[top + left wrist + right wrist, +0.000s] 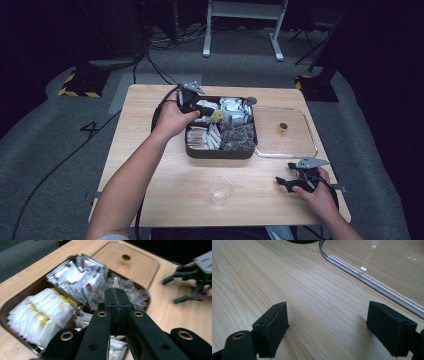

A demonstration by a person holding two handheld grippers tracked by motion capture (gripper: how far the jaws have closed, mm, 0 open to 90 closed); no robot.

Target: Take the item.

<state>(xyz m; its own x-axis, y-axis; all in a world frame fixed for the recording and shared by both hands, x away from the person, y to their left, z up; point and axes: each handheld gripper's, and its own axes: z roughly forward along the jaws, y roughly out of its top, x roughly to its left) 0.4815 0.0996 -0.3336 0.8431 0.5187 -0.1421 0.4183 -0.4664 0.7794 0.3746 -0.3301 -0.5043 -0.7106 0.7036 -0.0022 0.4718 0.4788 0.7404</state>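
A dark brown tray (220, 154) with compartments holds white sachets with yellow marks (45, 312), sachets with red and green print (80, 277) and clear-wrapped items. My left gripper (209, 112) hangs over the tray's far left compartment. Its jaws (116, 292) are shut on a thin sachet (115, 282), seen edge-on, with a yellowish strip poking out above them. My right gripper (282, 182) lies on the table near the front right. It stands open (327, 325) with only bare wood between its pads.
A clear lid (285, 145) with a small gold knob (283, 127) lies flat to the right of the tray; its rim (367, 277) runs just beyond the right gripper. A clear plastic cup (220, 190) stands near the table's front edge.
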